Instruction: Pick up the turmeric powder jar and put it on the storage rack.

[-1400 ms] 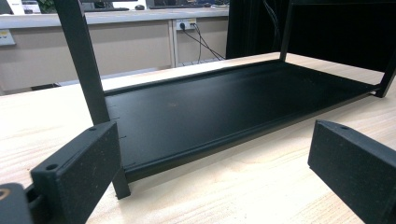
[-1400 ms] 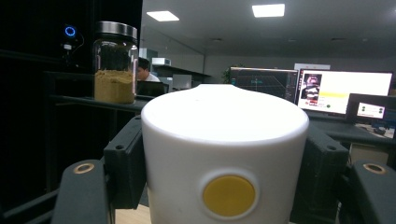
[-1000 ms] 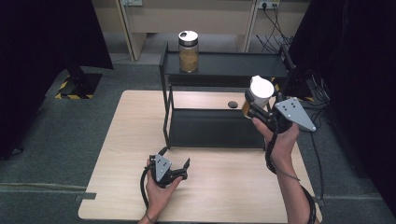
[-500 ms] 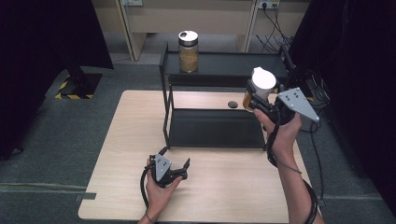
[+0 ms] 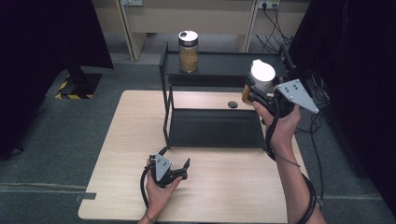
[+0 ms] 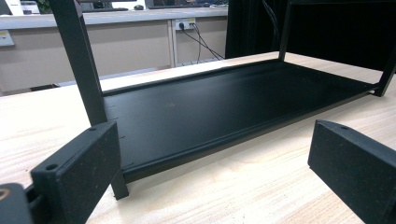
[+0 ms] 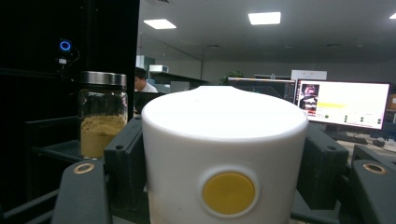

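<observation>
A white-lidded jar (image 5: 259, 79) with brown contents is held in the air by my right gripper (image 5: 256, 93), shut on it, just in front of the right end of the black rack's top shelf (image 5: 224, 63). In the right gripper view the jar's white lid (image 7: 224, 158) sits between the jaws. A second jar (image 5: 188, 51) with a metal lid stands on the top shelf's left part; it appears as the glass jar (image 7: 102, 114) in the right gripper view. My left gripper (image 5: 180, 169) rests open on the table (image 5: 116, 140), facing the rack's lower shelf (image 6: 224, 102).
A small dark round object (image 5: 232, 104) lies on the table behind the rack's lower shelf (image 5: 215, 128). The rack's front left post (image 6: 81, 60) stands close to my left jaw. Cables trail at the table's right.
My right gripper has carried the white-lidded jar up and slightly away toward the top shelf. The left gripper has stayed put.
</observation>
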{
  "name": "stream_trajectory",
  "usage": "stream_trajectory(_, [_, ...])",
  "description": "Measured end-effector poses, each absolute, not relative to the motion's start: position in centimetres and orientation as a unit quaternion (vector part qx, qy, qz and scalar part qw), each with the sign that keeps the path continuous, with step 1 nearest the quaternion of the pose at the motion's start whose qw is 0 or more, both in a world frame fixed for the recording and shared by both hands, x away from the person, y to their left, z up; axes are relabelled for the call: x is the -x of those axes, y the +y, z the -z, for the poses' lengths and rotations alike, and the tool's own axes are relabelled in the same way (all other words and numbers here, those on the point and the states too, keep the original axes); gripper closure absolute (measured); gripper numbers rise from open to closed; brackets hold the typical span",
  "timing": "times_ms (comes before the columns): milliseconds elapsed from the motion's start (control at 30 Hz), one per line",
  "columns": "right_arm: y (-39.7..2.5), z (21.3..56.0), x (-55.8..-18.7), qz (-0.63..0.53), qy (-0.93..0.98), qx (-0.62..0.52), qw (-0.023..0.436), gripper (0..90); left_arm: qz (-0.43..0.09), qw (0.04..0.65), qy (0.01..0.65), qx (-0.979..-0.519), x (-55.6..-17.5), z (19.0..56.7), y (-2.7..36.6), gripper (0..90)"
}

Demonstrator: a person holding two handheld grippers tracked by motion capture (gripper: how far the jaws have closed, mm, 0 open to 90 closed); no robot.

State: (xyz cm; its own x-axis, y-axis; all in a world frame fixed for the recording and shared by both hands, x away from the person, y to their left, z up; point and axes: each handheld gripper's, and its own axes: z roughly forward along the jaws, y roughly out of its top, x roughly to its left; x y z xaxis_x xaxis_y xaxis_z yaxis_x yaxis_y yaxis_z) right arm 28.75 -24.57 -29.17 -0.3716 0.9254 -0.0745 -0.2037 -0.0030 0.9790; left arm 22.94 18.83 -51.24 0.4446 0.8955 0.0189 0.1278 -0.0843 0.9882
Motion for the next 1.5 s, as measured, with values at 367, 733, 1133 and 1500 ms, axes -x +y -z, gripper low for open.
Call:
stream_trajectory(367, [-23.9, 27.0, -29.6, -0.626, 0.538, -0.329, 0.458, 31.2, -0.349, 0.550, 0.394, -0.649, -22.9, 51.2, 18.8, 1.9])
stream_trajectory(733, [-23.3, 24.5, -31.0, -0.629, 0.530, -0.335, 0.461, 31.2, -0.350, 0.552, 0.394, -0.646, -22.9, 51.4, 18.9, 1.9])
stream_trajectory(1133, [-22.3, 22.6, -33.2, -0.613, 0.535, -0.346, 0.468, 31.2, -0.349, 0.553, 0.394, -0.646, -22.9, 51.4, 18.9, 1.9])
stream_trajectory(1500, [-21.9, 21.8, -35.5, -0.595, 0.538, -0.374, 0.467, 31.2, -0.349, 0.554, 0.394, -0.645, -22.9, 51.4, 18.9, 1.9])
